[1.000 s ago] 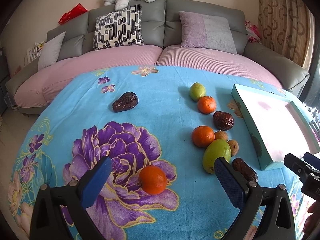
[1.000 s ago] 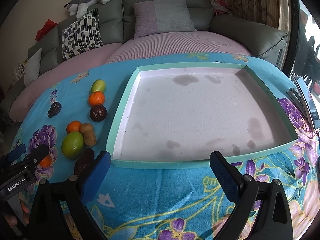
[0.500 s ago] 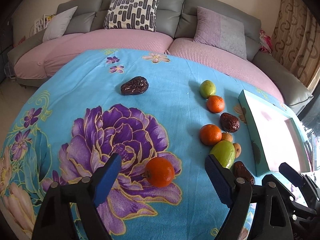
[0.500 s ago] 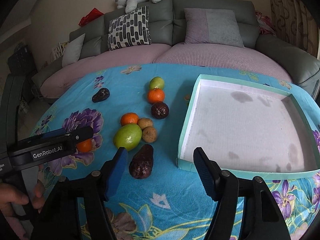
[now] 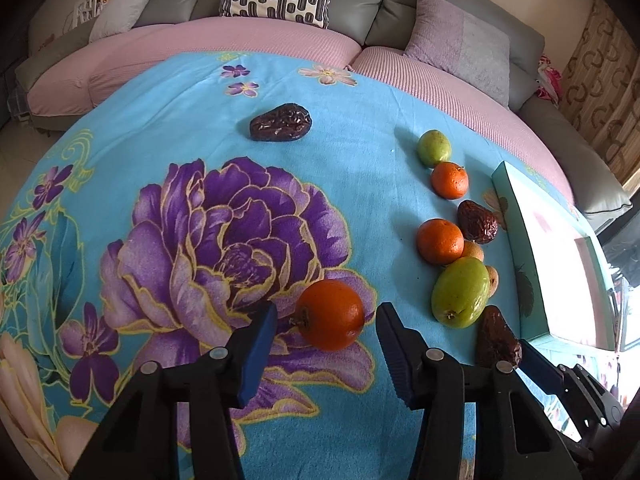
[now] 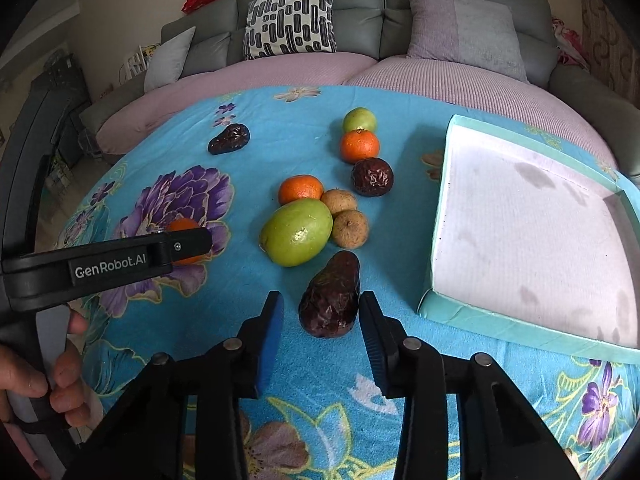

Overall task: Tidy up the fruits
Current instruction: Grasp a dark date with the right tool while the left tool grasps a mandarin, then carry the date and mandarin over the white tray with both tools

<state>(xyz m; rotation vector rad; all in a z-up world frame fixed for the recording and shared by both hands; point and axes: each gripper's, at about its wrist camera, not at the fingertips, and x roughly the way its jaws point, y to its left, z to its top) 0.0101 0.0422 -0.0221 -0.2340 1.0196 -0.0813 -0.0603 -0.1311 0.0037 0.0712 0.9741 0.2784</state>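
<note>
My left gripper [image 5: 326, 330] is open around a lone orange [image 5: 331, 314] lying on the purple flower print; its blue pads are close on both sides without touching. My right gripper [image 6: 321, 316] is open astride a dark wrinkled date-shaped fruit [image 6: 331, 300] near the tray's corner, with small gaps at each pad. Beyond lie a big green fruit [image 6: 297, 232], two small brown fruits [image 6: 350, 229], two more oranges [image 6: 301, 189], a round dark fruit [image 6: 372, 176] and a small green fruit [image 6: 359, 119]. Another dark fruit [image 6: 229, 139] sits apart at the far left.
A shallow turquoise tray [image 6: 436, 216] with a white floor lies at the right on the blue flowered cloth [image 5: 360, 152]. A grey and pink sofa [image 5: 280, 40] with cushions curves behind the table. A hand [image 6: 60, 364] holds the left gripper's handle at the lower left.
Both grippers have moved forward and down and narrowed: the left one now brackets the lone orange, and the right one swung left from the tray to bracket the dark fruit.
</note>
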